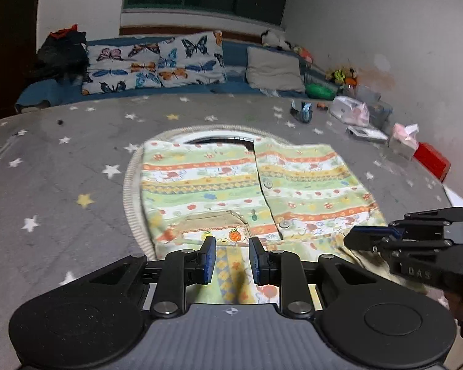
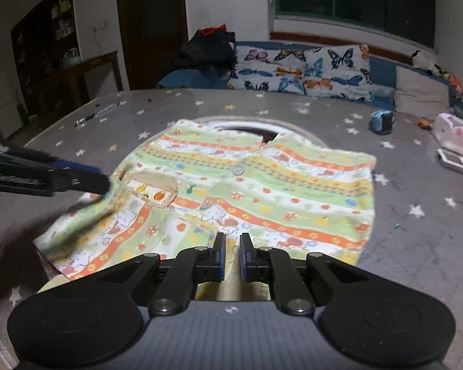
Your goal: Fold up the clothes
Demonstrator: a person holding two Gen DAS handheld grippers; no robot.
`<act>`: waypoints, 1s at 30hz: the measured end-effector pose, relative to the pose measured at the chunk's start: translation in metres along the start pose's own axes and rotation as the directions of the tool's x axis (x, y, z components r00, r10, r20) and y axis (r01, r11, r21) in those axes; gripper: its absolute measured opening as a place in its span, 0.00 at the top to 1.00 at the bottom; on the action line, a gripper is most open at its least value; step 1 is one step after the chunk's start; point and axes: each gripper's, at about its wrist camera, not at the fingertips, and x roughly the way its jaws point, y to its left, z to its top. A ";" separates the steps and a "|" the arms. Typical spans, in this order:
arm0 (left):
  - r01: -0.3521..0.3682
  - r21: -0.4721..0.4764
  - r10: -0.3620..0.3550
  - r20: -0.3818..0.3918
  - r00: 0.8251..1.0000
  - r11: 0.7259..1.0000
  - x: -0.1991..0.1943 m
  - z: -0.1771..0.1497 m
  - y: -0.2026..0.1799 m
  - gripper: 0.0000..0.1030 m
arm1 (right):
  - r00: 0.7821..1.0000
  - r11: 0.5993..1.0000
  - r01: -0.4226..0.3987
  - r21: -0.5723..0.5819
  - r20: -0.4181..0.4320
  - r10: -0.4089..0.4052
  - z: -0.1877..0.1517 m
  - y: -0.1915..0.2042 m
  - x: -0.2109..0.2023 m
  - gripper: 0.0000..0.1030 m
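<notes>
- The striped green, orange and yellow buttoned child's shirt (image 1: pixel 250 191) lies front-up, spread across the middle of both frames on the grey star-printed bed cover (image 1: pixel 61 185), over a round pale mat (image 1: pixel 131 191).
- I judge I am at the first fold, getting hold of the near hem.
- My left claw (image 1: pixel 232 260) stands partly open at lower centre of its view, hem cloth between the pads but not pinched.
- My right claw (image 2: pixel 232 254) is narrow, a slim gap showing; whether it grips cloth I cannot tell.
- Next, I think, both claws must close on the hem and carry it up toward the collar opening at the top of the garment.
- The shirt's left edge ripples near the beige fruit-trimmed pocket (image 2: pixel 152 186).
- There is open cover beyond the collar; the clutter of a pink tissue pack (image 1: pixel 404 140) and red box (image 1: pixel 432 160) sits far right, well apart.
</notes>
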 end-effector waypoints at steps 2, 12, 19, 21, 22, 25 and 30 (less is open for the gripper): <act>-0.020 0.006 0.020 -0.026 0.999 1.000 0.012 -0.003 0.002 0.76 | 1.000 1.000 -0.004 0.005 -0.017 0.004 -0.003 -0.002 0.005 0.91; 0.039 0.029 -0.039 -0.019 0.999 0.999 0.000 -0.006 -0.012 0.75 | 0.998 0.997 -0.070 -0.041 0.004 0.070 0.003 0.010 -0.004 0.82; 0.040 0.142 -0.034 -0.047 0.998 0.989 -0.004 -0.027 -0.035 0.75 | 0.993 0.986 -0.115 -0.117 -0.047 0.111 -0.008 0.032 -0.001 0.82; 0.039 0.157 -0.032 -0.047 0.998 0.987 -0.007 -0.034 -0.036 0.74 | 0.993 0.987 -0.108 -0.121 -0.049 0.103 -0.013 0.031 -0.008 0.82; 0.036 0.162 -0.029 -0.045 0.999 0.986 -0.008 -0.036 -0.037 0.74 | 0.994 0.988 -0.099 -0.118 -0.046 0.095 -0.016 0.029 -0.012 0.81; 0.031 0.167 -0.025 -0.042 0.999 0.985 -0.012 -0.041 -0.038 0.74 | 0.997 0.993 -0.067 -0.093 -0.050 0.063 -0.025 0.018 -0.023 0.81; 0.036 0.135 -0.031 -0.042 0.999 0.990 -0.033 -0.044 -0.040 0.70 | 0.997 0.997 -0.053 -0.060 -0.055 0.050 -0.038 0.006 -0.039 0.81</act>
